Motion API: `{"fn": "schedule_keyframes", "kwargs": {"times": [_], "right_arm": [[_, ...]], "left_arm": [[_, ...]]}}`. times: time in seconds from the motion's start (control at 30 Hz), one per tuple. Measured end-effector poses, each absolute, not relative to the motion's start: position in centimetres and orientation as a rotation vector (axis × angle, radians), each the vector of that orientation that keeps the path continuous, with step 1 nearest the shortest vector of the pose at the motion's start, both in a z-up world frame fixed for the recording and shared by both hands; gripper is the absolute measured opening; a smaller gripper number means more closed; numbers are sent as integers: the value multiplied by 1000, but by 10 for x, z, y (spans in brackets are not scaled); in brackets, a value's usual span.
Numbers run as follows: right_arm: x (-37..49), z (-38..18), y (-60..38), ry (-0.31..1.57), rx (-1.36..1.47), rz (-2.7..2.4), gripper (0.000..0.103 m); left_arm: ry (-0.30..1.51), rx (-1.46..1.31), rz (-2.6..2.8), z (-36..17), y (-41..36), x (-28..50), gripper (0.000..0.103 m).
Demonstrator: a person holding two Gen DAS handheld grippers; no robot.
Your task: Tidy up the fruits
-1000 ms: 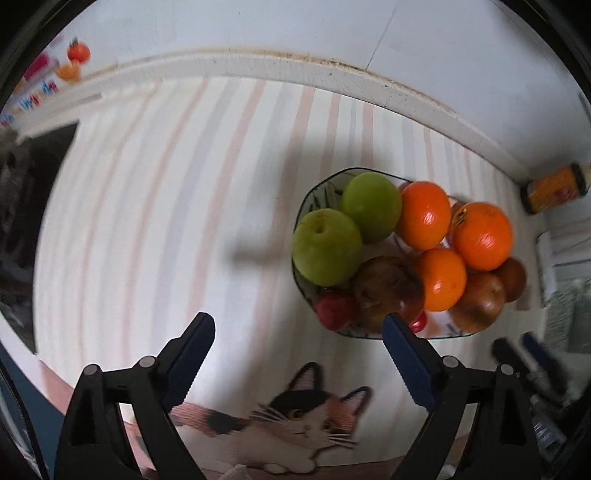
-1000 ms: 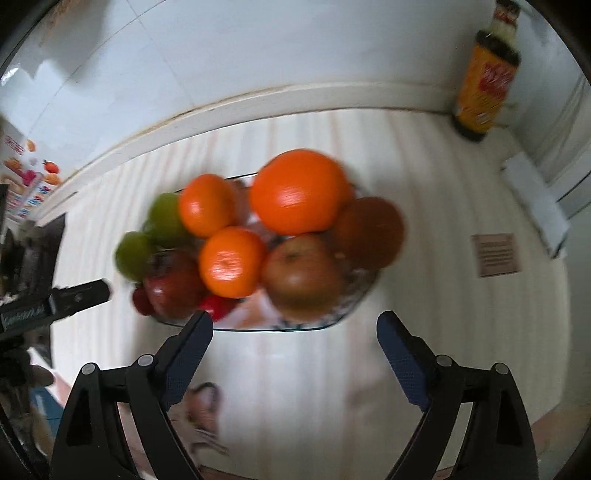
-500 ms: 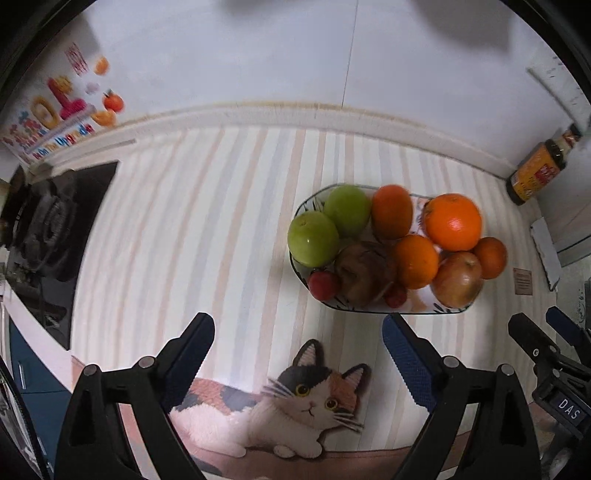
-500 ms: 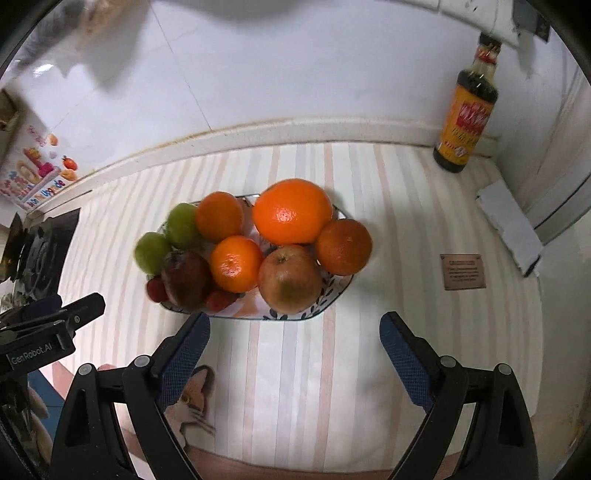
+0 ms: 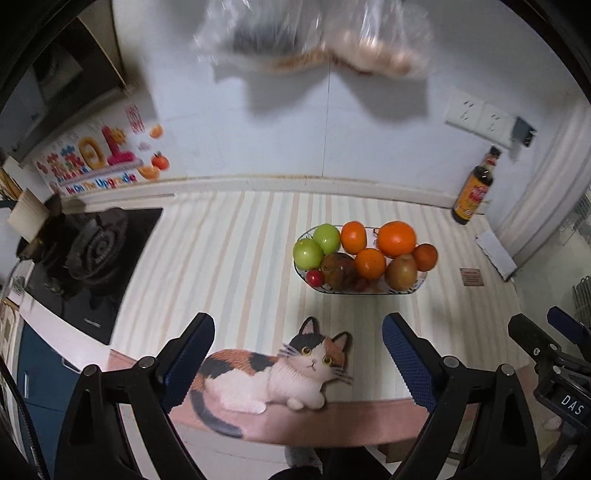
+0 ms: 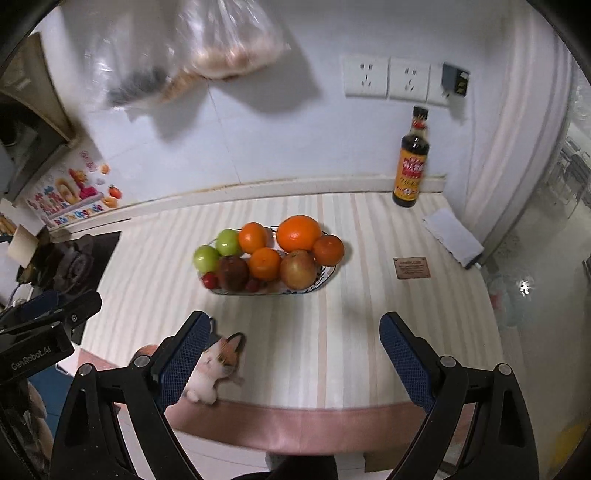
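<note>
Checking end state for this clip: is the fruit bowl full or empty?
Full. The bowl is heaped with oranges, green apples and red apples; no fruit lies on the striped counter.

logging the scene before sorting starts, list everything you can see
fruit dish: 1, white with dark leaf pattern, middle of the counter
oranges: 4, orange, back and right of the dish
green apples: 2, green, left end of the dish
reddish apples: 2, red-brown, front of the dish
small red fruits: about 3, red, front left of the dish
sauce bottle: 1, dark with yellow label, back right by the wall
striped mat: 1, pale stripes with cat picture, covering the counter
gas hob: 1, black, left
wall sockets: white, wall
plastic bags: clear, hanging above
left claw: open, empty
right claw: open, empty
</note>
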State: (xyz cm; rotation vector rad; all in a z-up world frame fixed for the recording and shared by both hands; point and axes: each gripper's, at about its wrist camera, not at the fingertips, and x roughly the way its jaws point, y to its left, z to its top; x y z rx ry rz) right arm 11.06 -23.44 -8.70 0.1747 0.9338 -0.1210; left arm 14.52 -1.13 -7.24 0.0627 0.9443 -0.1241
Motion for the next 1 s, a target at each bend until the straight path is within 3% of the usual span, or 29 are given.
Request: {"fn": "schedule_keyframes", "kwargs": {"times": [0.53,1.0], "right_arm": [[-50,23,-190,717,103,-124,96],[-66,43,-188,713,118,-66,97]], "left_arm": [[773,53,-163,2,15,11,93],[744,32,-163,18,13,-8,93]]}}
